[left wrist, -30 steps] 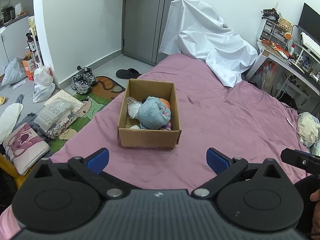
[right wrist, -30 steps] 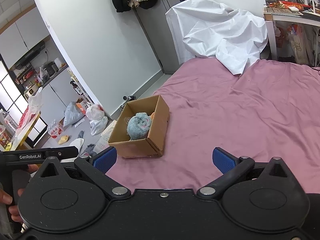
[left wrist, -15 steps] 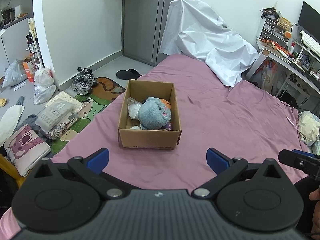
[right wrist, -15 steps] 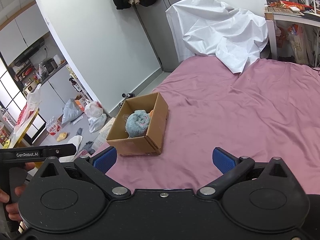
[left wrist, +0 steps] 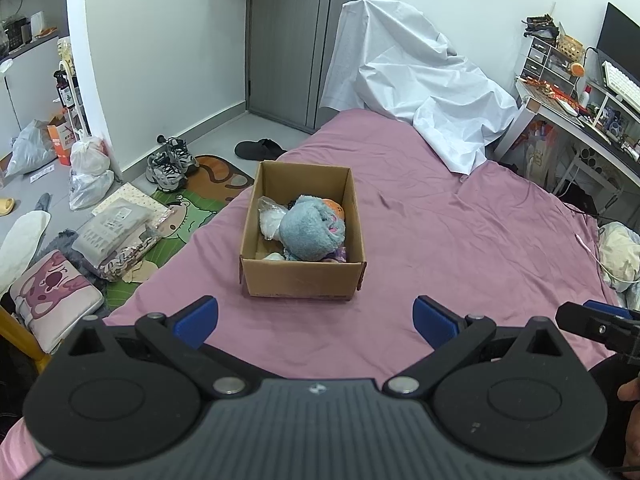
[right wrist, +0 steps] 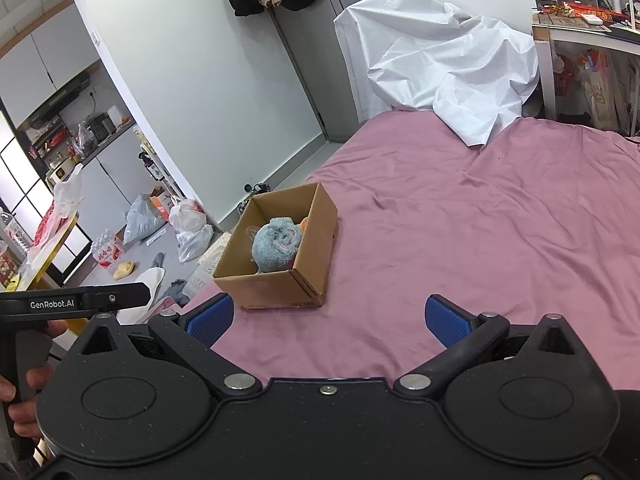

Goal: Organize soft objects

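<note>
A brown cardboard box (left wrist: 300, 280) stands on the pink bed (left wrist: 460, 240). In it lie a fluffy blue-grey plush (left wrist: 310, 234), a clear bag of white stuff (left wrist: 270, 220) and an orange toy (left wrist: 334, 206), partly hidden. My left gripper (left wrist: 316, 320) is open and empty, held back from the box's near wall. My right gripper (right wrist: 326, 318) is open and empty, to the right of and behind the box (right wrist: 280, 284), where the plush (right wrist: 276, 244) also shows.
A crumpled white sheet (left wrist: 420, 92) lies at the bed's far end. A cluttered desk (left wrist: 580, 112) stands to the right. The floor on the left holds sneakers (left wrist: 170, 162), plastic bags (left wrist: 88, 176), folded packages (left wrist: 116, 236) and a pink pillow (left wrist: 52, 300).
Both grippers have drifted slightly back from the box; the view has tilted up a little. The jaws stay open and the box's contents are unchanged.
</note>
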Available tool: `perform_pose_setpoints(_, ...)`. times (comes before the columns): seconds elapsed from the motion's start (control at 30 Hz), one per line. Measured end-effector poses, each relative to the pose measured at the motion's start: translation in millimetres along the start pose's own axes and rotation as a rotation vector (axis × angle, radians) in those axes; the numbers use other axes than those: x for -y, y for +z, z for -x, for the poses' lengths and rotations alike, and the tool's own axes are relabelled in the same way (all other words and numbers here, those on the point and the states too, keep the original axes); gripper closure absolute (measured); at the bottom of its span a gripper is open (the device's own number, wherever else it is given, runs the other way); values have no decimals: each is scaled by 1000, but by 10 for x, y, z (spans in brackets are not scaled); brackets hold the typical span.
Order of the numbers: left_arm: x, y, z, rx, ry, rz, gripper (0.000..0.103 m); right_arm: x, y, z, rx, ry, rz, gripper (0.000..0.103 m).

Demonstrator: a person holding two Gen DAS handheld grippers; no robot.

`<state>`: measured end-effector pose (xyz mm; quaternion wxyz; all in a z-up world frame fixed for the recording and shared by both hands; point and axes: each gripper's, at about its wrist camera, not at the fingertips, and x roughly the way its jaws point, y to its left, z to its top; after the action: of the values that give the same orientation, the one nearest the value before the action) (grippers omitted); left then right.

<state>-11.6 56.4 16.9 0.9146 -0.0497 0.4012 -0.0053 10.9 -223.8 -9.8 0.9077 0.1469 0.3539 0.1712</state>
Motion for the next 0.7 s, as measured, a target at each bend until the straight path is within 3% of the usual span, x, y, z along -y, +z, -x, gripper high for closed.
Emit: perform_pose_setpoints(0.7,-109,36,-65,-5,13,-6,0,-3,-20,-69,-25,-21,3,0)
